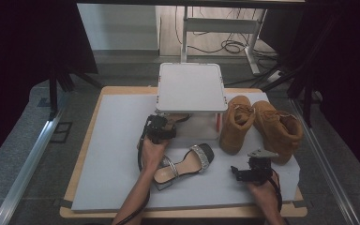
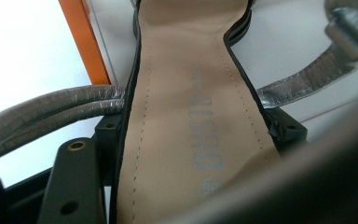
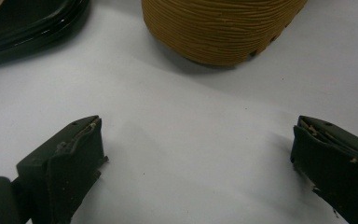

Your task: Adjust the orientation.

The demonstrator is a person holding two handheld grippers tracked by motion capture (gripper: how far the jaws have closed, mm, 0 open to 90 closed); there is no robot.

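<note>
The left gripper (image 1: pixel 161 125) pinches a sandal (image 2: pixel 186 116) across its insole, sliding it under the shelf (image 1: pixel 191 87) at the counter's (image 1: pixel 117 140) far middle. The right gripper (image 1: pixel 251 172) waits near right, fingers (image 3: pixel 67 163) spread, by the boots (image 1: pixel 258 126).

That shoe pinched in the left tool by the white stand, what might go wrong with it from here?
The left tool pinches only the narrow insole of the sandal, so it might twist or slip out. Its loose silver straps could snag on the white stand. The second sandal lies close below the forearm and may get nudged.
</note>
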